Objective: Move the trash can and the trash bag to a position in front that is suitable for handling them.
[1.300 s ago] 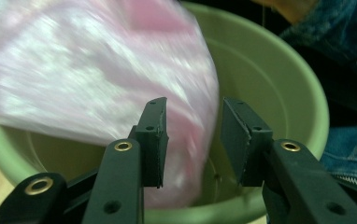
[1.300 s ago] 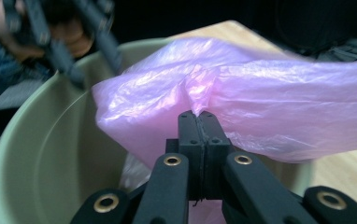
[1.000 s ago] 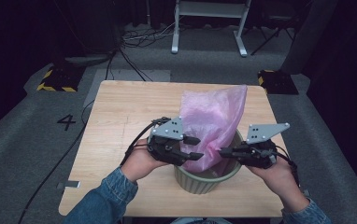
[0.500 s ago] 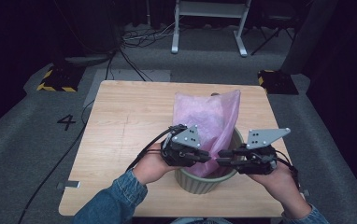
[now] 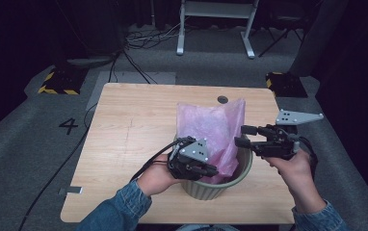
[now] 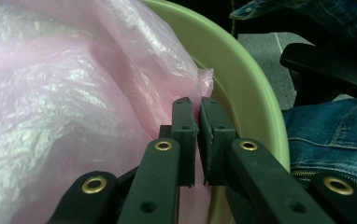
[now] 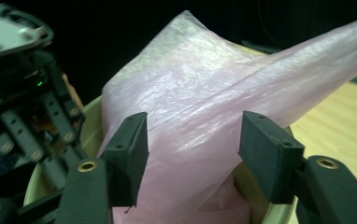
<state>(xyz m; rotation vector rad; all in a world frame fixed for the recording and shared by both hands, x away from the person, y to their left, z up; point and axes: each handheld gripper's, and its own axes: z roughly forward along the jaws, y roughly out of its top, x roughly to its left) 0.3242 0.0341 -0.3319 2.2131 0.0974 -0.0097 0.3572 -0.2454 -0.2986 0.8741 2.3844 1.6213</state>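
Pink, thin plastic is the matter in hand: a bag (image 5: 213, 132) stands in a pale green bin (image 5: 220, 185) near the surface's (image 5: 124, 144) front edge, toward the right corner. The work appears to be lining the bin with the bag, and I judge it less than half done. The bag's lower part sits inside the bin, but most of the film rises loose and crumpled above the rim, with its mouth pointing toward the far edge and nowhere folded over the rim.

The left gripper (image 5: 206, 169) reaches over the bin's near-left rim. In the left gripper view its fingers (image 6: 185, 135) are pressed together on a fold of the pink film just inside the green wall (image 6: 242, 88); they have just been closing, and the film is caught between them. The right gripper (image 5: 242, 136) hangs at the bin's right side, level with the bag's upper part. Its fingers (image 7: 130, 154) stand spread; they have just been opening, and in the right gripper view the film bulges in the gap between them without being squeezed, so that side of the bag is free.

What is left, by my reading: find the mouth's edges, spread them apart, draw the film outward over the rim all round, and push the slack down so the bag lies against the inner wall.
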